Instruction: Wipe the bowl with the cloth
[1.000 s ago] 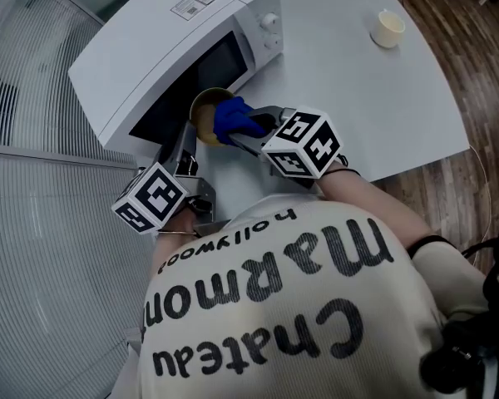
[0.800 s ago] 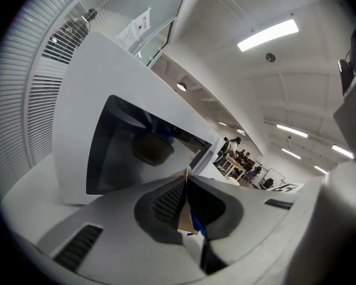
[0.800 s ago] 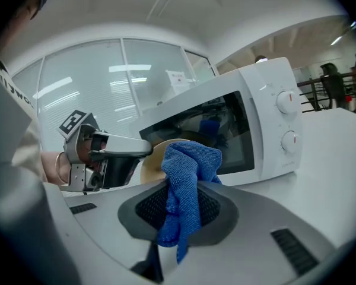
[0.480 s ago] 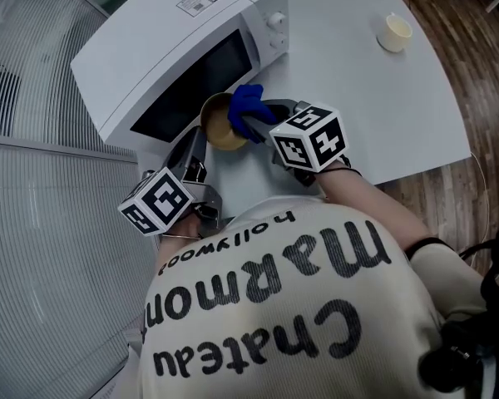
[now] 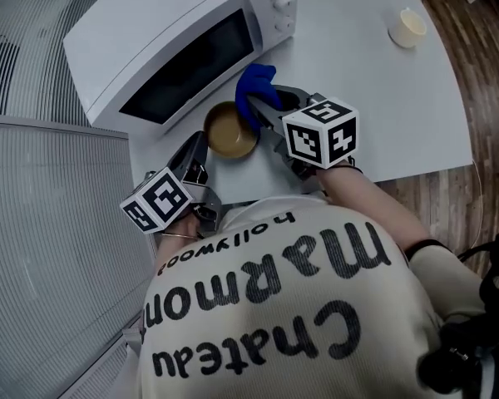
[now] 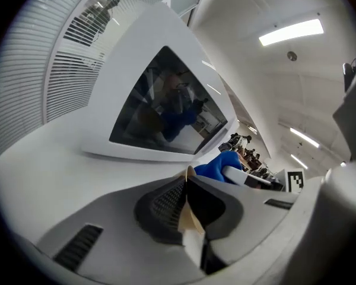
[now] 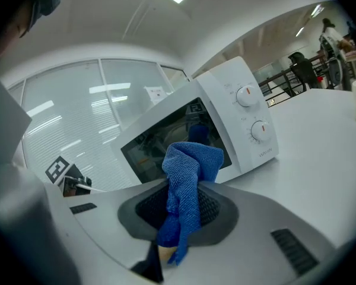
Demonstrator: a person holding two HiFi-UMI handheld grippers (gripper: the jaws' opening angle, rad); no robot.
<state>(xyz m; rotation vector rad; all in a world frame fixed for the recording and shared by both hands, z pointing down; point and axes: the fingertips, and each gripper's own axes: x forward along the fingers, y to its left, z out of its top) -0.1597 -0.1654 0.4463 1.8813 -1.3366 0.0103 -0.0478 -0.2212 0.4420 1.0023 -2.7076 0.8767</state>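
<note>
A tan bowl [image 5: 230,131] sits low over the white table [image 5: 374,81], in front of the microwave's door. My left gripper [image 5: 201,142] is shut on its near left rim, which shows as a thin cream edge [image 6: 188,218] between the pads. My right gripper [image 5: 264,108] is shut on a blue cloth [image 5: 254,84], held just beyond the bowl's far right rim. In the right gripper view the cloth [image 7: 190,165] stands bunched up out of the jaws. I cannot tell whether the cloth touches the bowl.
A white microwave [image 5: 183,40] with a dark door window stands at the back left, right behind the bowl. A cream cup [image 5: 408,27] stands at the far right of the table. The table's edge and wooden floor [image 5: 474,90] lie to the right.
The bowl has come down and away from the microwave door with my left gripper. The cloth, earlier inside the bowl, has moved out past its far right rim.
</note>
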